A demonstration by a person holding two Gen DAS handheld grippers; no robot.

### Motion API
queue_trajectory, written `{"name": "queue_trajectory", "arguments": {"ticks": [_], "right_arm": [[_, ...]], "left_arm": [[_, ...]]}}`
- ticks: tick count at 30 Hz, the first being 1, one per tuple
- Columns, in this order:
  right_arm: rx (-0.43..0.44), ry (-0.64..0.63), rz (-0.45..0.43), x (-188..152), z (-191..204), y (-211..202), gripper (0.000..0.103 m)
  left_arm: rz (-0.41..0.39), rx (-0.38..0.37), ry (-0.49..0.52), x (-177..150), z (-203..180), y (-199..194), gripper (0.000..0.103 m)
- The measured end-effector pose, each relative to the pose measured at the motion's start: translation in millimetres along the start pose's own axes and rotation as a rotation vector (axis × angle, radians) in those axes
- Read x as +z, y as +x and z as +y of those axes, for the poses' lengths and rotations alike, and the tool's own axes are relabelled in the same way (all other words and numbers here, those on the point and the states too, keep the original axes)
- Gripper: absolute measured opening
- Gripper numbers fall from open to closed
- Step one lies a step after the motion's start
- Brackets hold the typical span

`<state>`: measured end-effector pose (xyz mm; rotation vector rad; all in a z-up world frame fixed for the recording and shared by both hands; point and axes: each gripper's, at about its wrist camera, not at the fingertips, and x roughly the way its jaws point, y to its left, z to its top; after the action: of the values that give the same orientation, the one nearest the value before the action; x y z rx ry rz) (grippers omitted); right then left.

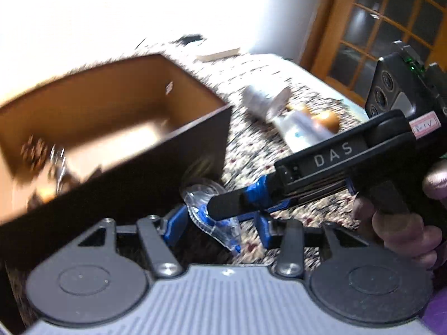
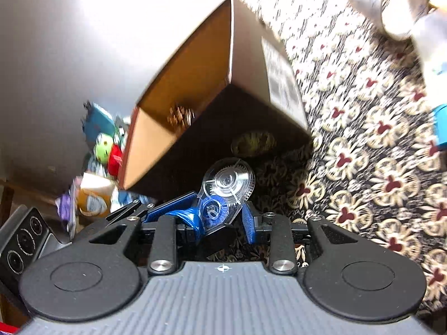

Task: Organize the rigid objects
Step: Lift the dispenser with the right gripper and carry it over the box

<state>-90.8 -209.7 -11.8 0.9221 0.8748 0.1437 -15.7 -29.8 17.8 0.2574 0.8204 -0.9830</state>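
Floral-patterned black and cream tablecloth (image 2: pixel 363 150); upper left, open brown cardboard box (image 1: pixel 117 106) containing a pinecone (image 2: pixel 180 117). Both the left gripper (image 1: pixel 220 220) and the right gripper (image 2: pixel 223 217) pinch the clear plastic correction-tape dispenser (image 2: pixel 226 189).

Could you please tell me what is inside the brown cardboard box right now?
Inside the cardboard box a pinecone and something shiny lie against the near-left wall. The floor elsewhere looks bare, but the front wall hides the nearest strip.
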Motion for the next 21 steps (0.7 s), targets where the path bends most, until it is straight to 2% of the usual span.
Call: {"name": "queue_trajectory", "arguments": {"ticks": [6, 11, 16, 21], "right_arm": [[0.043, -0.047, -0.120, 17.3, 21.3, -37.6, 0.013], [0.083, -0.124, -0.167, 45.7, 39.8, -27.8, 0.013], [0.111, -0.182, -0.135, 70.4, 54.0, 16.7, 0.013], [0.104, -0.177, -0.023, 86.6, 54.1, 75.5, 0.013]], "left_arm": [[-0.121, -0.039, 0.101, 31.0, -13.8, -21.3, 0.043], [-0.225, -0.008, 0.118, 54.6, -9.7, -37.8, 0.043], [-0.243, 0.063, 0.073, 66.7, 24.3, -38.9, 0.043], [-0.191, 0.117, -0.014, 64.2, 68.0, -24.7, 0.043]]}}
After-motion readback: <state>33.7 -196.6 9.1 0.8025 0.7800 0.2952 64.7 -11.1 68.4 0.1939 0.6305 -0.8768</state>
